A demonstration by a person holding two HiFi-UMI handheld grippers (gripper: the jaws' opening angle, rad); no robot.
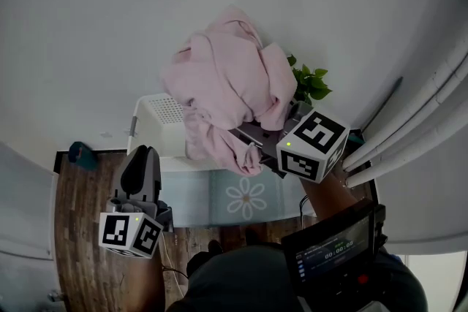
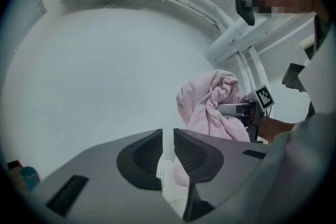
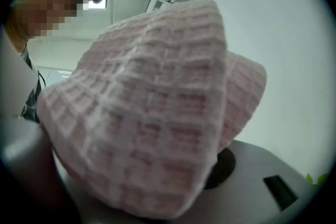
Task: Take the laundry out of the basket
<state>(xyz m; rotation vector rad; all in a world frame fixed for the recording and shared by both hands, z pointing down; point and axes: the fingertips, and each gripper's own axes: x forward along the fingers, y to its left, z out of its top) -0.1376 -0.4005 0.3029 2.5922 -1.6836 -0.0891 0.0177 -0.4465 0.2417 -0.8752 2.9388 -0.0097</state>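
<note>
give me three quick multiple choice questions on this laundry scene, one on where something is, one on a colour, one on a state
1. Where is the pink cloth?
A) bunched in the right tool
B) flat on the floor
C) folded on a shelf

2. What colour is the basket?
A) white
B) red
C) black

3. How does the right tool stand?
A) wide open and empty
B) shut on the pink cloth
C) shut on a plant leaf

Answers:
1 A, in the head view the cloth hangs bunched from that tool's jaws.
2 A, its perforated wall is white.
3 B, the right gripper view is filled with the cloth gathered between the jaws.
</note>
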